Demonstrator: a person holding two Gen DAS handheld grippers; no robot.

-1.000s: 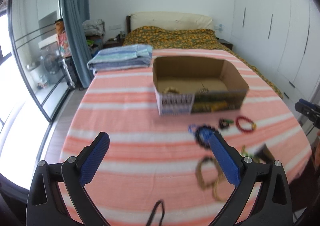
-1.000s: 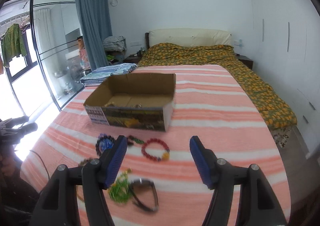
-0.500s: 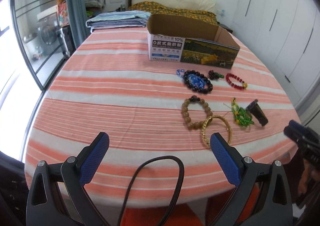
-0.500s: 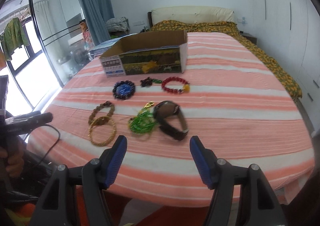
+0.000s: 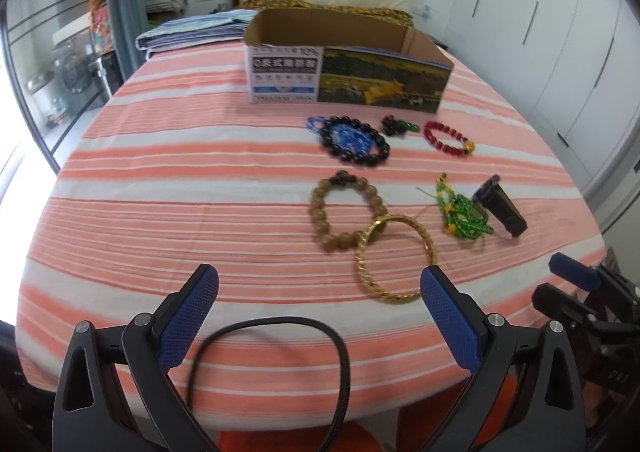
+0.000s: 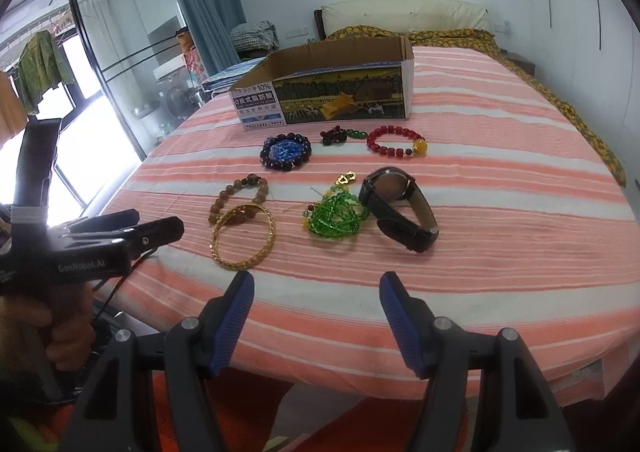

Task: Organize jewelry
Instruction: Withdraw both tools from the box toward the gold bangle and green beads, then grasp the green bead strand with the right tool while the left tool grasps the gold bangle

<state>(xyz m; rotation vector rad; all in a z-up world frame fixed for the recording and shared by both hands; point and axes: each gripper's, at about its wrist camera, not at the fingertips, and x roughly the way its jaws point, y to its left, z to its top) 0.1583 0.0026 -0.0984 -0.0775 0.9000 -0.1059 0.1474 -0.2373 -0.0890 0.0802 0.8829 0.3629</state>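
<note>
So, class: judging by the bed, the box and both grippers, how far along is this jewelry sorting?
Done: nothing visibly; the cardboard box's inside is hidden. In hand: nothing; left gripper and right gripper are open and empty. Left: the gold bangle, brown bead bracelet, green beads, watch, red bracelet and dark bead bracelet lie on the bedspread.

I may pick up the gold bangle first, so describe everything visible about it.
The gold bangle is a single closed ring that looks like shiny metal with a ridged, chain-like surface. It lies flat on the striped bedcover, nearest the front edge among the jewelry. Its far side overlaps the brown bead bracelet, crossing over some of the beads. The green bead strand lies apart from it. Neither gripper touches it.
</note>
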